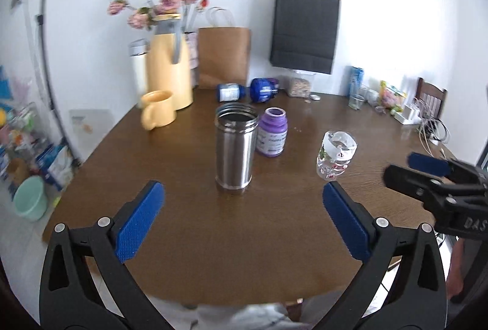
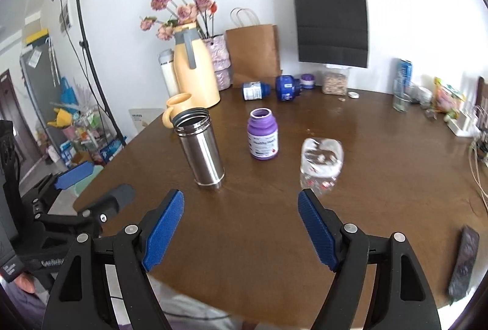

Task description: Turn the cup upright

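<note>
A clear glass cup with red printed marks (image 1: 335, 157) stands on the brown table, its wide thick base up and its mouth down; it also shows in the right wrist view (image 2: 321, 163). My left gripper (image 1: 244, 221) is open and empty, near the table's front edge, with the cup just beyond its right finger. My right gripper (image 2: 241, 227) is open and empty, with the cup just beyond its right finger. The right gripper also shows at the right edge of the left wrist view (image 1: 427, 174).
A steel tumbler (image 1: 235, 148) stands open at mid table, a purple bottle (image 1: 272, 133) beside it. A yellow mug (image 1: 158, 113), yellow thermos (image 1: 169, 67), flowers, paper bags and blue bottles lie further back. A phone (image 2: 463, 262) lies near the right edge.
</note>
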### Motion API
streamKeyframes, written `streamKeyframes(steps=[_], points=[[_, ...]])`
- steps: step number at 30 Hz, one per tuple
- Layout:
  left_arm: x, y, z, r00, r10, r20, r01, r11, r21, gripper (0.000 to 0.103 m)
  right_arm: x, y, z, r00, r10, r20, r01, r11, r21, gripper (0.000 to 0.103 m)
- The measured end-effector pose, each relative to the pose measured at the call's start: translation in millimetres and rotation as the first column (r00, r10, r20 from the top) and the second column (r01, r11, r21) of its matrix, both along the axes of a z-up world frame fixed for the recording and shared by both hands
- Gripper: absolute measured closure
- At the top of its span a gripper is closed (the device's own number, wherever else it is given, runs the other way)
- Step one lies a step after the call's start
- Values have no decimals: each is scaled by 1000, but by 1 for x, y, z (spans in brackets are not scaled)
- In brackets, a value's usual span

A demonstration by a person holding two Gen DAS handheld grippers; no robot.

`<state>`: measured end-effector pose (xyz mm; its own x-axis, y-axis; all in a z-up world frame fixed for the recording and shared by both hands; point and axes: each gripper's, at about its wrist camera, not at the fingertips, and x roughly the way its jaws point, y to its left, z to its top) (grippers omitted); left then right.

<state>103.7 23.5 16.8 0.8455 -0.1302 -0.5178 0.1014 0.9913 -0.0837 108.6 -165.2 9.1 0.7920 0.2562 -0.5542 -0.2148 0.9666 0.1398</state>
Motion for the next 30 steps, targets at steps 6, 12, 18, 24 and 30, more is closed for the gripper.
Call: streamKeyframes(steps=[6, 12, 18, 24, 30], points=[[-50, -6, -3, 999, 19, -45, -16, 998, 67, 0, -55, -6, -4, 1000, -29, 4, 30, 999, -44, 22], [-83, -10, -20, 997, 76, -35, -73, 995, 67, 0, -93, -8, -19, 996, -84, -3, 83, 994, -72, 22], [-88, -9, -13, 996, 92, 5, -92, 991, 97, 0, -92, -7, -27, 995, -95, -26, 92, 990, -106, 22], [-88, -5, -12, 995, 102, 7, -102, 990, 99, 0, -91, -3, -29, 996, -85, -33, 81, 991, -105, 22], [-91, -12, -10, 994, 104, 17, -105, 989, 107, 0, -91, -4, -29, 995, -91, -29, 88, 992, -93, 22]])
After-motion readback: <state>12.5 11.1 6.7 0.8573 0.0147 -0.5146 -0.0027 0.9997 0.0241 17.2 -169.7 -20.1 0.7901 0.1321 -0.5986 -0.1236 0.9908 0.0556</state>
